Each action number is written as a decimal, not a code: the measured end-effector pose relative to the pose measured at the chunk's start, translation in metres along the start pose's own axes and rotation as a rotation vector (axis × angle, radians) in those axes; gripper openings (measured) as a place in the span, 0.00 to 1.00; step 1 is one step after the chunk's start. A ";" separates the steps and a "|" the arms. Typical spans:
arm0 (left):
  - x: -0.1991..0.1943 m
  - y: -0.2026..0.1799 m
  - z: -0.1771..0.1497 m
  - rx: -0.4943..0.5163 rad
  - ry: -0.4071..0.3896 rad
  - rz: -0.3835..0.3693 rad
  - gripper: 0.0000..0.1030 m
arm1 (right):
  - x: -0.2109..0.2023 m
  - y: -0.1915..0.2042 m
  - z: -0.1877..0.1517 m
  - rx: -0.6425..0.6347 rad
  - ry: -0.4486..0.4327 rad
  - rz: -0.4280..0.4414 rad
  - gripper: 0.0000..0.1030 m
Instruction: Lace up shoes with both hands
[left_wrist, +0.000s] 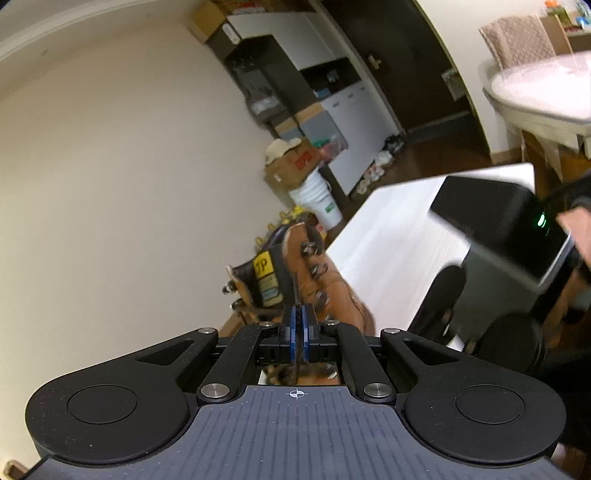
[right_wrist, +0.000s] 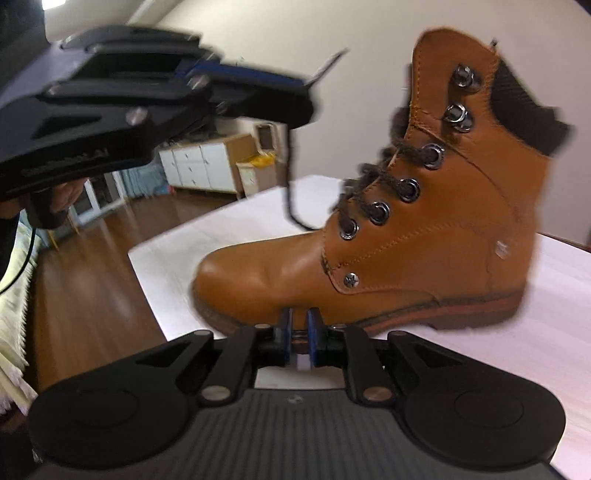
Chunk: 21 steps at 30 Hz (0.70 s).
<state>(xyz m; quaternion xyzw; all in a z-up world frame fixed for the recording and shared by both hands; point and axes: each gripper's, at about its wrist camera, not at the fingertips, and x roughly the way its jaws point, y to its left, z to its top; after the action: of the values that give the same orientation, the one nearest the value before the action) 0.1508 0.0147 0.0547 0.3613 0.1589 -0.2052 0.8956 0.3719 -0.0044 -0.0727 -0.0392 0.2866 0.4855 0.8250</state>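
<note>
1. Tan leather boot (right_wrist: 424, 236) stands upright on the white table (right_wrist: 554, 332); its dark lace (right_wrist: 373, 184) crosses four lower eyelets, two upper hooks bare.
2. One boot, one lace, two grippers.
3. Left gripper (left_wrist: 300, 317) is clamped on the lace end; right gripper (right_wrist: 299, 325) is parted, empty, near the sole.

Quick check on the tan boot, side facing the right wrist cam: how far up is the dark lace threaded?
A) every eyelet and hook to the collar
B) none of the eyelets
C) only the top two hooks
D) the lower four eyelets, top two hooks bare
D: on the boot the lace crosses through the four lower eyelets, while the two upper hooks stand empty.
</note>
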 end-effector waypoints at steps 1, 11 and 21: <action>0.003 -0.003 0.001 0.035 0.027 -0.003 0.04 | 0.003 -0.001 0.001 0.013 0.001 0.011 0.13; 0.021 -0.014 0.018 0.178 0.077 -0.038 0.04 | -0.077 -0.026 0.012 0.074 -0.141 -0.187 0.14; 0.037 -0.019 0.027 0.276 0.159 -0.019 0.04 | -0.091 -0.031 0.013 0.053 -0.177 -0.239 0.14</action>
<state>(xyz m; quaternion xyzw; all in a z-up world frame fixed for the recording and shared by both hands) 0.1772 -0.0263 0.0457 0.4944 0.2028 -0.2042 0.8202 0.3696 -0.0869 -0.0219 -0.0086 0.2187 0.3777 0.8997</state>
